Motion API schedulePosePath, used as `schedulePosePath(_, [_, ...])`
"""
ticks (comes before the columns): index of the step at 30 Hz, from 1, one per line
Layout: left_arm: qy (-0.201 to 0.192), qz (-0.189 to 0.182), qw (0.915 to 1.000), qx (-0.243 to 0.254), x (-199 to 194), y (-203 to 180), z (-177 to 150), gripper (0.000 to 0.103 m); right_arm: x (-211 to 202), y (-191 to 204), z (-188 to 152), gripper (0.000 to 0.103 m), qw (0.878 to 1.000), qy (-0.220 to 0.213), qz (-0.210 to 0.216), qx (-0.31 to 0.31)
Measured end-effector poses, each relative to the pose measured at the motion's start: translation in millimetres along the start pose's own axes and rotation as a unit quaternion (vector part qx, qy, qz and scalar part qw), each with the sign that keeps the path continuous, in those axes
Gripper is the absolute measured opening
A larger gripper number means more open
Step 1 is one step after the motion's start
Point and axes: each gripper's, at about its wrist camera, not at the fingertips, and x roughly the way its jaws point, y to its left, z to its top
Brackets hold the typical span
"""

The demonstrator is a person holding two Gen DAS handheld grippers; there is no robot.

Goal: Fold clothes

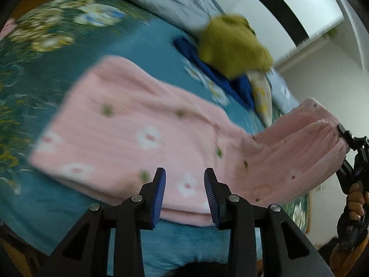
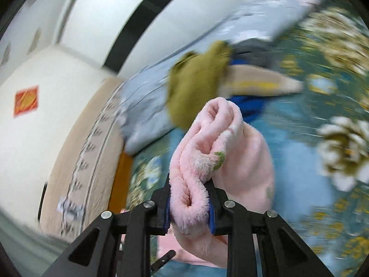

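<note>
Item: pink fleece [image 1: 129, 124], soft, limp; my right fingers [image 2: 190, 204] grip its bunched hem at three o'clock, left fingers [image 1: 184, 194] empty, apart.

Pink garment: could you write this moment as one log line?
pink garment: one end lifted | right gripper: shut on it | left gripper: open, empty | bed

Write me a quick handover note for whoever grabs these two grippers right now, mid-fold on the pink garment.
Right gripper: shut on a bunched edge of the pink fleece garment, lifted off the bed.
Left gripper: open, empty, above the garment's near edge.
The rest of the garment lies on the teal floral bedspread. Olive garment and blue garment sit piled behind, unfolded.
Done: one end picked up. Left: carry it over to finish the fold, then the pile.
</note>
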Motion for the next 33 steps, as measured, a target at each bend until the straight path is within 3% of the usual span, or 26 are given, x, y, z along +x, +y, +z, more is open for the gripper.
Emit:
schedulePosePath(6, [-0.042,0.012,0.9976,-0.054,-39,59,4,0.035,88,99,-44,0.026,0.996,0.055,0.016,-0.066])
schedulePosePath(10, [-0.054,0.024,0.9945,-0.086,-66,100,-11,0.035,156,144,-100,0.026,0.988,0.106,-0.009,-0.116])
schedulePosePath(16, [-0.045,0.045,0.9926,-0.104,-89,129,-12,0.035,230,152,-178,0.026,0.963,0.198,-0.066,-0.173])
schedulePosePath(19, [-0.043,0.054,0.9917,-0.108,-92,135,-1,0.035,246,140,-205,0.032,0.948,0.242,-0.072,-0.193])
schedulePosePath(20, [-0.044,0.052,0.9914,-0.112,-90,135,2,0.035,247,138,-209,0.038,0.945,0.259,-0.054,-0.194])
schedulePosePath(21, [-0.044,0.051,0.991,-0.116,-87,135,5,0.035,248,135,-211,0.049,0.941,0.276,-0.032,-0.194])
schedulePosePath(23, [-0.047,0.037,0.9898,-0.129,-79,134,9,0.035,243,130,-210,0.06,0.933,0.298,0.009,-0.199])
schedulePosePath(25, [-0.05,0.02,0.9879,-0.146,-69,132,13,0.035,230,123,-200,0.062,0.929,0.301,0.043,-0.211])
schedulePosePath(27, [-0.055,-0.001,0.9848,-0.165,-57,129,15,0.036,214,109,-178,0.063,0.934,0.282,0.041,-0.217])
schedulePosePath(30, [-0.054,-0.02,0.9811,-0.185,-40,122,16,0.042,189,65,-131,0.064,0.951,0.245,0.013,-0.186])
schedulePosePath(33, [-0.044,-0.022,0.9806,-0.19,-21,112,15,0.055,161,12,-95,0.064,0.966,0.214,-0.024,-0.145])
